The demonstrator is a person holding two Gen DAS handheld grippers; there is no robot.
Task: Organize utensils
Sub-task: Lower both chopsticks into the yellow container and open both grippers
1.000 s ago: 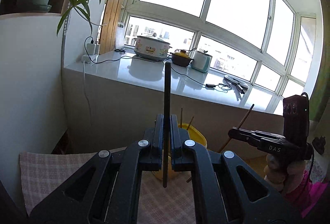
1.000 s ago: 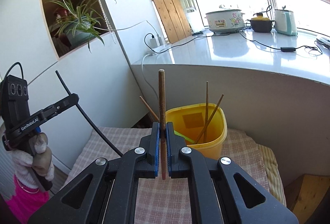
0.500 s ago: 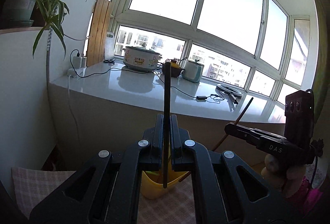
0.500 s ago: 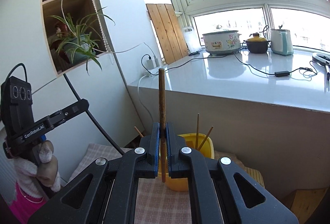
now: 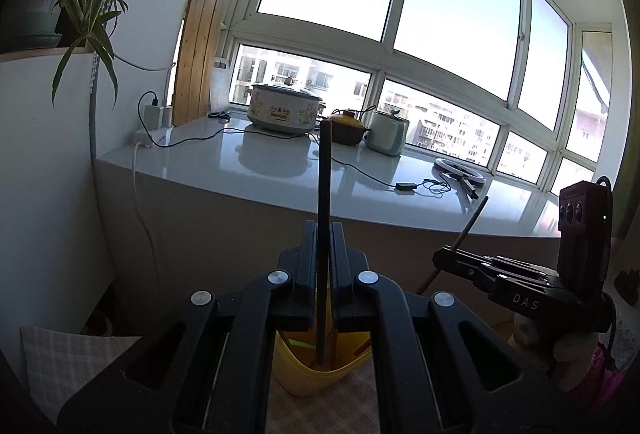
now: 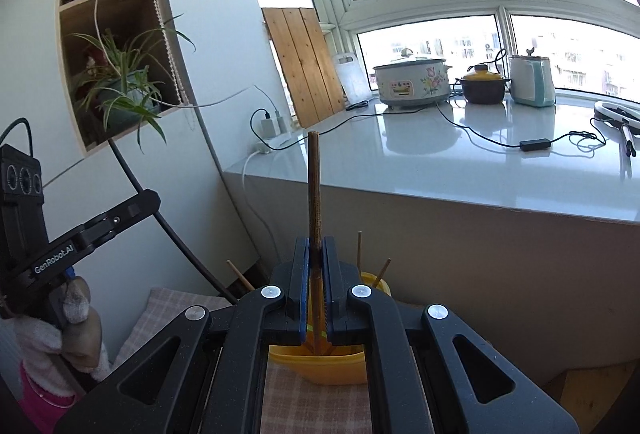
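Though apart, yellow bin (image 6: 320, 366) beneath chopsticks (image 6: 314, 202).

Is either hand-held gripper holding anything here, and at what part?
Both are. The left hand-held gripper clamps a dark chopstick on its lower half; the right hand-held gripper clamps a brown chopstick likewise, both upright.

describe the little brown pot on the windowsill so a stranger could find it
Follow the long white windowsill counter under the windows. The brown pot sits between the floral slow cooker and the white-and-teal kettle. It alone is dark brown with a yellow lid.
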